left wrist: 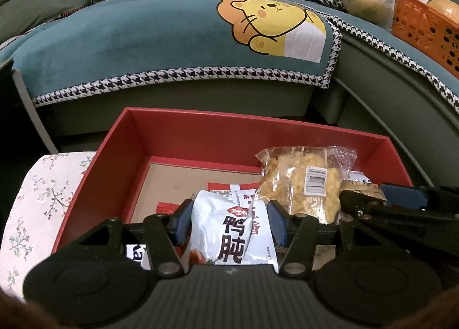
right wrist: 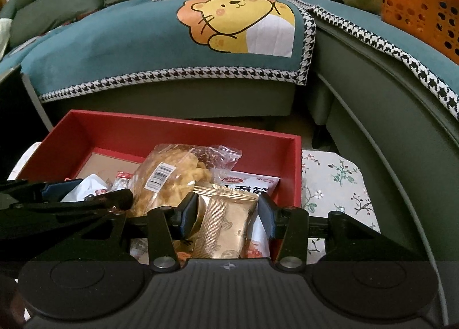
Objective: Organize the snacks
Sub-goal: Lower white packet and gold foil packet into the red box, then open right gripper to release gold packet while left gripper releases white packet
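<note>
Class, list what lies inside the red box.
Inside the red box: a clear bag of yellow snacks, a white packet, a gold packet, red-and-white packets. Whatever lies beneath them is covered.

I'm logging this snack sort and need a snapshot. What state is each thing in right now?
left gripper: shut on the white snack pouch
right gripper: shut on the gold snack packet
red box: open, partly filled
clear pastry bag: sealed, leaning in the box
orange basket: on the sofa, holding something round
</note>
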